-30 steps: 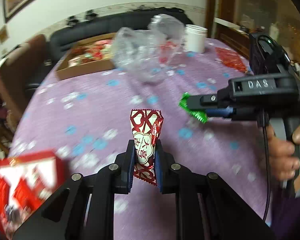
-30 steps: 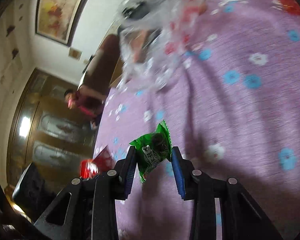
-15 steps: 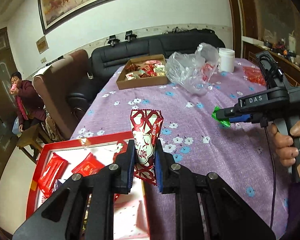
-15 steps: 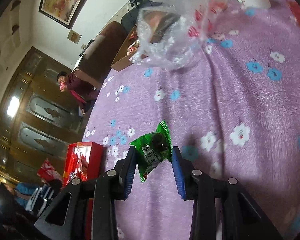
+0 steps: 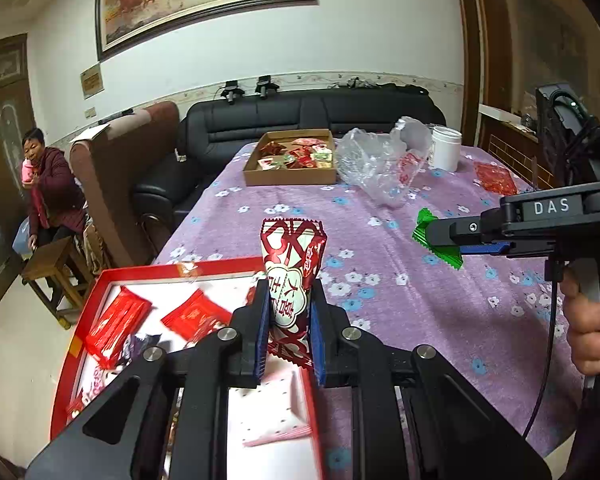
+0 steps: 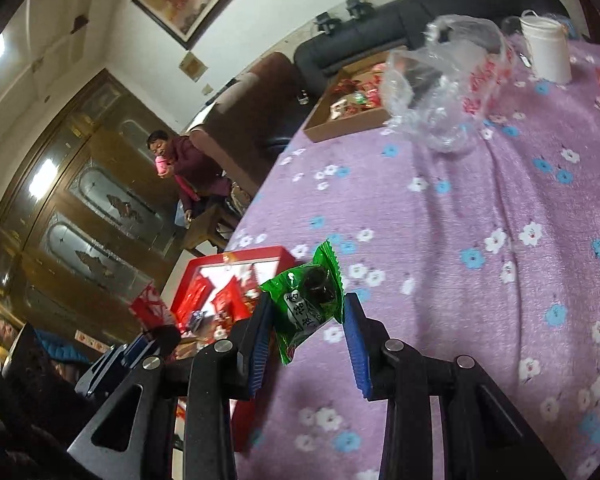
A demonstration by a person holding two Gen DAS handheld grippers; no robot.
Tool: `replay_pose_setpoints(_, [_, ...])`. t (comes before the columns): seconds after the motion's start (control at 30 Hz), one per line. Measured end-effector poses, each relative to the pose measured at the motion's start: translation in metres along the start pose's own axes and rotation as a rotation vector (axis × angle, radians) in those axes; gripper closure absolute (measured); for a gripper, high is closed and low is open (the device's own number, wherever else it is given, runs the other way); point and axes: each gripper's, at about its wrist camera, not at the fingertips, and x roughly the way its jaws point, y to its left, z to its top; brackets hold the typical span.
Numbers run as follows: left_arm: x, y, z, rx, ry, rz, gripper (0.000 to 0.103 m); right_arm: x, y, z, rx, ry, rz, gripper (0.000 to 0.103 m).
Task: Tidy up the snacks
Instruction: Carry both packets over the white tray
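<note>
Between left tongs (image 5: pixel 288 326): red snack (image 5: pixel 291 272); right tongs (image 6: pixel 306 322): green snack (image 6: pixel 306 304).

Two boxes, one red (image 5: pixel 84 320) and one cardboard (image 5: pixel 290 178), one plastic bag (image 5: pixel 380 164), one white jar (image 5: pixel 445 148), two held candies.

Red box (image 5: pixel 100 284): near end hidden behind the left gripper's black frame. Snacks in the cardboard tray (image 5: pixel 290 178) too small to identify.

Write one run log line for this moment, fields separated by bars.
left tool: holds red snack | right tool: holds green candy | red box: below left tool
</note>
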Motion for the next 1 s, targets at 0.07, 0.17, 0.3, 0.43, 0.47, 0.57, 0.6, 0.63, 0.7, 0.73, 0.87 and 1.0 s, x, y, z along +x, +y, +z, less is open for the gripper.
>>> replay_pose_setpoints(0.07, [-0.001,0.006,-0.003,-0.013,0.004,0.003,0.088,0.003,0.011,-0.002,-0.019,0.007,-0.002,0.068])
replay_pose_setpoints(0.17, [-0.001,0.014,-0.008,-0.035,0.014,0.014,0.088,0.009,0.02,-0.006,-0.037,0.021,0.004,0.068])
replay_pose_setpoints(0.3, [0.0,0.024,-0.013,-0.058,0.023,0.028,0.088,0.018,0.028,-0.012,-0.046,0.043,0.014,0.068])
replay_pose_setpoints(0.43, [-0.001,0.035,-0.016,-0.074,0.028,0.042,0.088,0.027,0.037,-0.016,-0.057,0.062,0.018,0.068])
replay_pose_setpoints(0.47, [0.0,0.037,-0.017,-0.077,0.028,0.046,0.088,0.029,0.041,-0.017,-0.063,0.067,0.019,0.068])
replay_pose_setpoints(0.57, [0.0,0.046,-0.02,-0.093,0.034,0.056,0.088,0.041,0.055,-0.02,-0.089,0.089,0.02,0.068])
replay_pose_setpoints(0.6, [0.0,0.048,-0.021,-0.098,0.036,0.06,0.088,0.045,0.058,-0.021,-0.097,0.095,0.021,0.068])
replay_pose_setpoints(0.63, [-0.001,0.052,-0.023,-0.103,0.037,0.068,0.088,0.049,0.063,-0.022,-0.107,0.102,0.023,0.068])
replay_pose_setpoints(0.7, [-0.001,0.058,-0.025,-0.113,0.04,0.077,0.088,0.058,0.074,-0.024,-0.129,0.121,0.027,0.068])
replay_pose_setpoints(0.73, [0.0,0.062,-0.026,-0.121,0.042,0.082,0.088,0.063,0.078,-0.025,-0.138,0.129,0.029,0.068])
replay_pose_setpoints(0.87, [-0.001,0.074,-0.03,-0.139,0.05,0.104,0.088,0.076,0.092,-0.03,-0.165,0.152,0.037,0.068])
replay_pose_setpoints(1.0, [0.0,0.087,-0.034,-0.159,0.059,0.126,0.088,0.092,0.105,-0.032,-0.193,0.175,0.041,0.068])
